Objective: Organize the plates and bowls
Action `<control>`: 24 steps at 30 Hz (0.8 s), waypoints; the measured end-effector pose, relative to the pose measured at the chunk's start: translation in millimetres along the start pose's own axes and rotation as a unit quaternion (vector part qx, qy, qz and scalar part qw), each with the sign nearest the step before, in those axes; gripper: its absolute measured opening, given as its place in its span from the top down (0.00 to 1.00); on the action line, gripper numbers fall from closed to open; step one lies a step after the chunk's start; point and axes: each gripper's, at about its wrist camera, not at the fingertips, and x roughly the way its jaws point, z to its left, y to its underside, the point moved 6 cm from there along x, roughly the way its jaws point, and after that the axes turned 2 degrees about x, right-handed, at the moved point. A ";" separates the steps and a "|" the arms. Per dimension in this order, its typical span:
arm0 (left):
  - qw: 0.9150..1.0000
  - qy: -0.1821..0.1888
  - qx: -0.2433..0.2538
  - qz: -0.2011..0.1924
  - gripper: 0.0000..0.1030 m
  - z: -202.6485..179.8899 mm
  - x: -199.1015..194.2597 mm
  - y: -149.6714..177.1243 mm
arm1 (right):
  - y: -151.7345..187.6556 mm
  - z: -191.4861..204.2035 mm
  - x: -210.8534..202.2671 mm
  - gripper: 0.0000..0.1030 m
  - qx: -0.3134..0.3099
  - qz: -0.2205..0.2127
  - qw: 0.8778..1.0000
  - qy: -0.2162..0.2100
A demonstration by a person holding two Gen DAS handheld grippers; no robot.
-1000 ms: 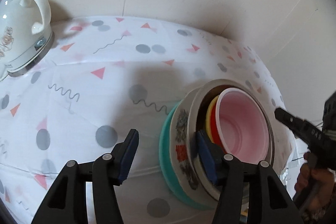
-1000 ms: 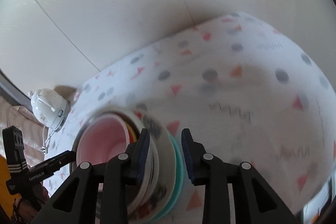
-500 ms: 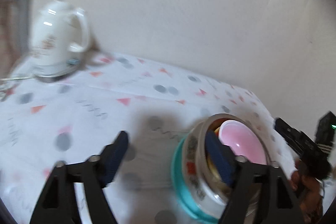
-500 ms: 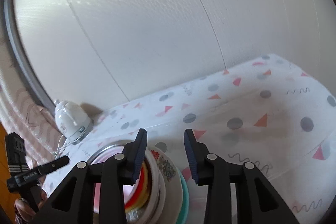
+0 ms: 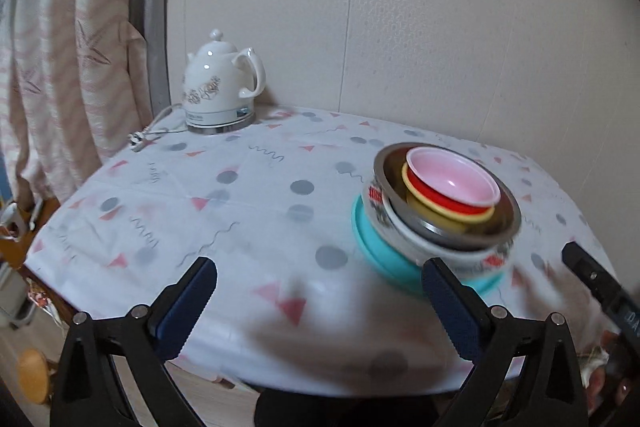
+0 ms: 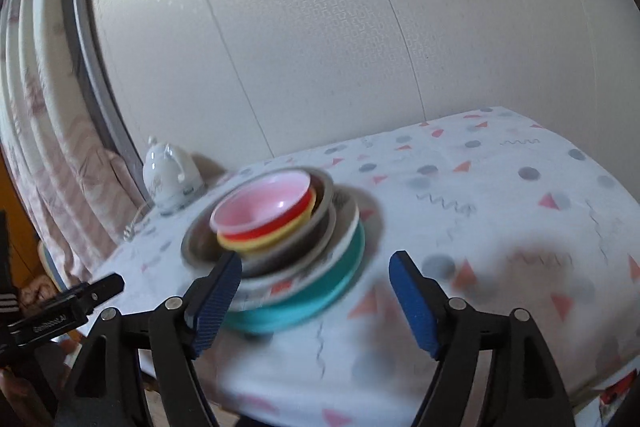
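One stack of dishes stands on the patterned tablecloth (image 5: 248, 211): a teal plate (image 5: 376, 255) at the bottom, a white printed bowl (image 5: 452, 251), a steel bowl (image 5: 508, 211), then yellow, red and pink bowls (image 5: 452, 179) nested inside. The same stack (image 6: 280, 239) shows in the right wrist view. My left gripper (image 5: 320, 287) hangs in front of the stack with its jaws opening wide and nothing between them. My right gripper (image 6: 318, 291) is pulled back from the stack, jaws opening, nothing held; its left finger overlaps the stack in the picture.
A white ceramic kettle (image 5: 220, 87) with its cord sits at the table's back left, by the wall. A pink curtain (image 5: 68, 67) hangs at the left. The table's front edge (image 5: 280, 383) lies just below my left gripper.
Both grippers let go of the stack's rims and drew back from it, tilting up; their jaws spread apart. The stack stays on the table.
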 end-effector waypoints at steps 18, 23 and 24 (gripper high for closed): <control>0.997 -0.068 0.033 0.018 0.00 -13.6 -13.6 34.4 | 48.6 36.1 -12.8 0.20 -0.044 0.022 0.998 0.047; 0.997 -0.063 0.032 0.035 0.00 -16.5 3.4 33.7 | 46.0 31.6 0.8 0.20 -0.040 0.036 0.997 0.056; 0.997 -0.057 0.031 0.042 0.00 -17.6 6.7 33.7 | 45.3 30.8 2.6 0.20 -0.038 0.037 0.997 0.059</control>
